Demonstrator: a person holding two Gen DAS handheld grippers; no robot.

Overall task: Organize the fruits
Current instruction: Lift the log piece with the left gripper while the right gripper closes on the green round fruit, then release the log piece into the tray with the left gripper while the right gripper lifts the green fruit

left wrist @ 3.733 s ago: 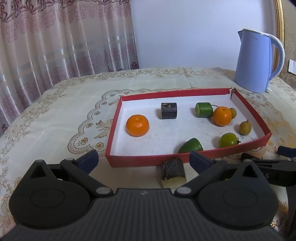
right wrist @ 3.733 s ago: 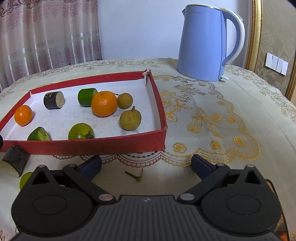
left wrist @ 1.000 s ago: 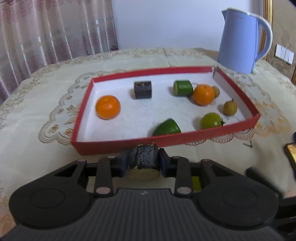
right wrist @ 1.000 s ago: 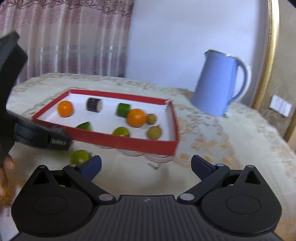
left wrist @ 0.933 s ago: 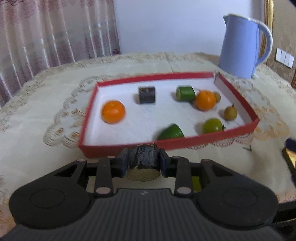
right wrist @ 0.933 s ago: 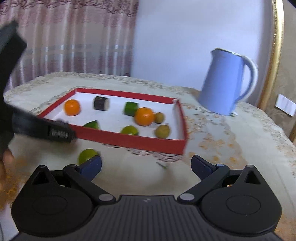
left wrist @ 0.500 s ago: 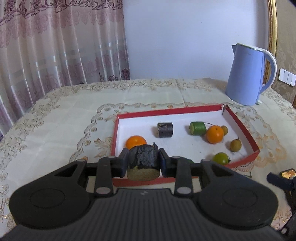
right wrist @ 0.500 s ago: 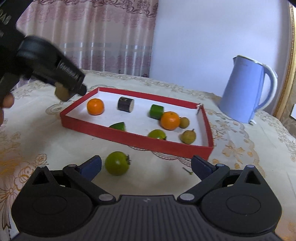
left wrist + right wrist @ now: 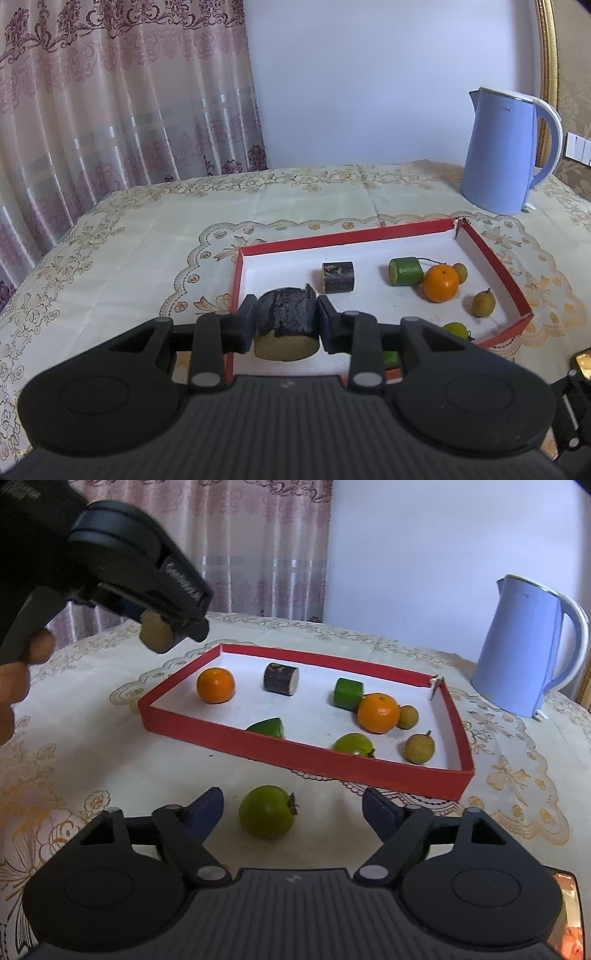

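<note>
My left gripper [image 9: 286, 319] is shut on a short dark cane piece [image 9: 287, 325] with a pale cut end, held in the air over the near left side of the red tray [image 9: 343, 238]. The right wrist view shows that left gripper [image 9: 173, 627] high at the upper left, the cane piece [image 9: 155, 637] in it. A loose green fruit [image 9: 266, 811] lies on the cloth in front of the tray [image 9: 295, 753]. My right gripper [image 9: 291, 808] straddles it, jaws closing, pads clear of it. The tray holds two oranges, a dark piece, green pieces and small brown fruits.
A blue kettle [image 9: 506, 155] stands at the back right behind the tray, also the kettle [image 9: 532, 646] in the right wrist view. A person's hand [image 9: 14, 679] holds the left gripper. Curtains hang behind the embroidered tablecloth.
The left gripper has risen with the dark cane piece. The right gripper has swung towards the loose green fruit, which now lies between its jaws, and the jaws have narrowed.
</note>
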